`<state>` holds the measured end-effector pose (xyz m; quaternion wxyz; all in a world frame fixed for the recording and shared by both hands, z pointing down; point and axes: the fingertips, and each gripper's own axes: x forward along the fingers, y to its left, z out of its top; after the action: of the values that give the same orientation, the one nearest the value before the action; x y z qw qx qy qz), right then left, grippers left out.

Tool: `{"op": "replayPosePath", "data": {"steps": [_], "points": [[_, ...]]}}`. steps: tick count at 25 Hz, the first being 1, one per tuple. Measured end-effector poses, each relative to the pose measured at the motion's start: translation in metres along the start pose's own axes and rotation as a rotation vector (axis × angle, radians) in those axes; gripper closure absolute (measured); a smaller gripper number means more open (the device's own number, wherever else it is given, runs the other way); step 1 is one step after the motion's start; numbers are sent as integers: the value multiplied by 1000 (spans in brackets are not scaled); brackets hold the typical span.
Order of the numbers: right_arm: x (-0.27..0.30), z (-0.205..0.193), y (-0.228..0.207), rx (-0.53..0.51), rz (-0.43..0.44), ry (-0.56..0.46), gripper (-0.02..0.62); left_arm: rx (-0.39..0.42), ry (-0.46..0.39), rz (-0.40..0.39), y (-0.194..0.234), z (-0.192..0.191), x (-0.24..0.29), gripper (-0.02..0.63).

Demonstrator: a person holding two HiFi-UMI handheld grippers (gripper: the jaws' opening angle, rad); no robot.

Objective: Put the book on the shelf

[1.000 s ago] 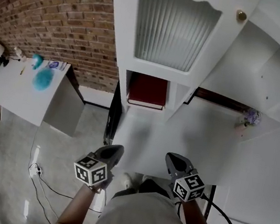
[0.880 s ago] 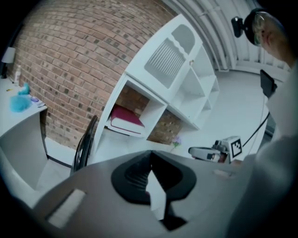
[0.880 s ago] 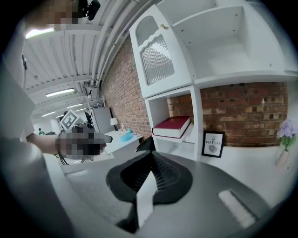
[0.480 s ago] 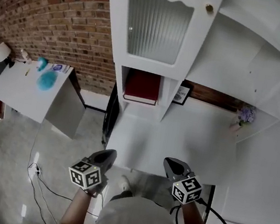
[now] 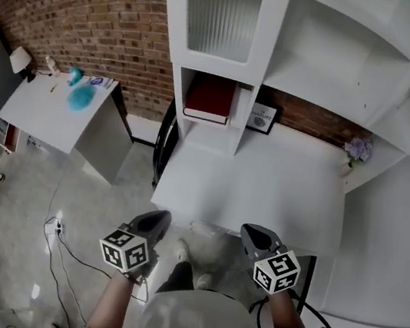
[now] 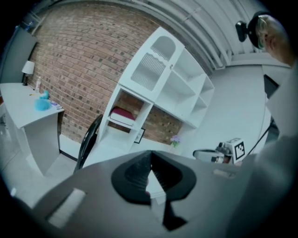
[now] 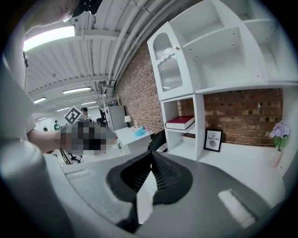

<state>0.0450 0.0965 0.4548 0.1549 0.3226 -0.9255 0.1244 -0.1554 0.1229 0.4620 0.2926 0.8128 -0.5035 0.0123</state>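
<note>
In the head view, the red book (image 5: 209,99) lies flat in the far-left cubby of the shelf (image 5: 234,137), well apart from both tongs at the near edge of the desk (image 5: 262,196). In the left gripper view, the left gripper (image 6: 151,155) has its jaws pressed together, empty. In the right gripper view, the right gripper (image 7: 152,157) is likewise closed on nothing. A careless reach back could knock over the framed picture (image 5: 262,117) just right of the cubby.
</note>
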Motion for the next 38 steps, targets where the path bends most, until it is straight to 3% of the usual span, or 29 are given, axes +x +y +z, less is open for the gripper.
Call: {"op": "replayPosePath", "data": {"steps": [10,15,22,38], "points": [[-34,1,34,9,-8,-53,592,109,36,23,-33,-20,-36,598],[-34,-2,48,19,-20,-55,594,76,36,4,-28,-22,-46,598],[-24,2,73,8,-21,-60,594,94,55,-21,-18,-19,-54,598],[-9,12,67,54,-55,-62,594,122,69,-65,-4,-2,-44,598]]}}
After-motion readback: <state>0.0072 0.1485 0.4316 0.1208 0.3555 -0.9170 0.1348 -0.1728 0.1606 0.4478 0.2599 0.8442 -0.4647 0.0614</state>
